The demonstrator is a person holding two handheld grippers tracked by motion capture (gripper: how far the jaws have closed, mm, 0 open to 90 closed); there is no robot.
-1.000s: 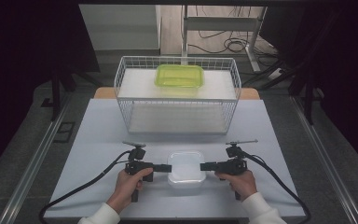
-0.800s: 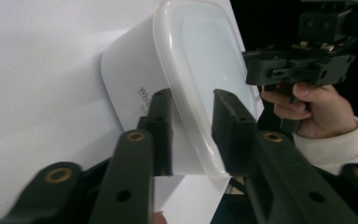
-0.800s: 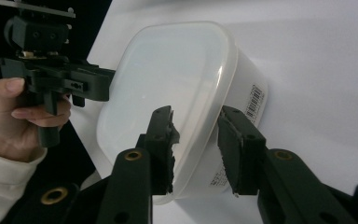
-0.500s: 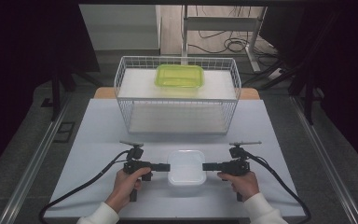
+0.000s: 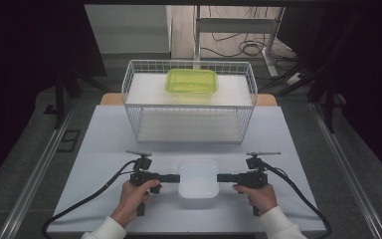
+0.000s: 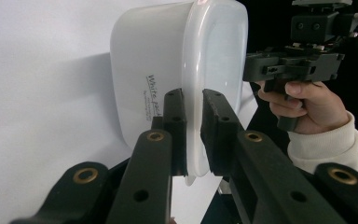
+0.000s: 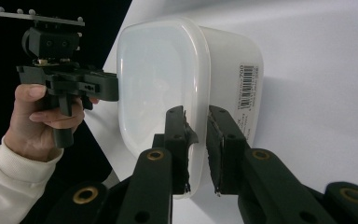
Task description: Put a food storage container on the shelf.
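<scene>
A white lidded plastic container (image 5: 197, 181) sits on the table near its front edge, between my two grippers. My left gripper (image 5: 178, 178) reaches in from the left, and in the left gripper view its jaws (image 6: 193, 100) clamp the container's (image 6: 154, 60) lid rim. From the right comes my right gripper (image 5: 219, 178). The right gripper view has its jaws (image 7: 196, 116) closed over the opposite rim of the container (image 7: 158, 79). Both pairs of jaws have just been closing, with the rim between them.
A white wire basket (image 5: 189, 107) stands at the back of the white table (image 5: 109, 134). A green lidded container (image 5: 191, 80) rests on a white board in the basket's upper part. Cables trail from both grippers toward the front edge.
</scene>
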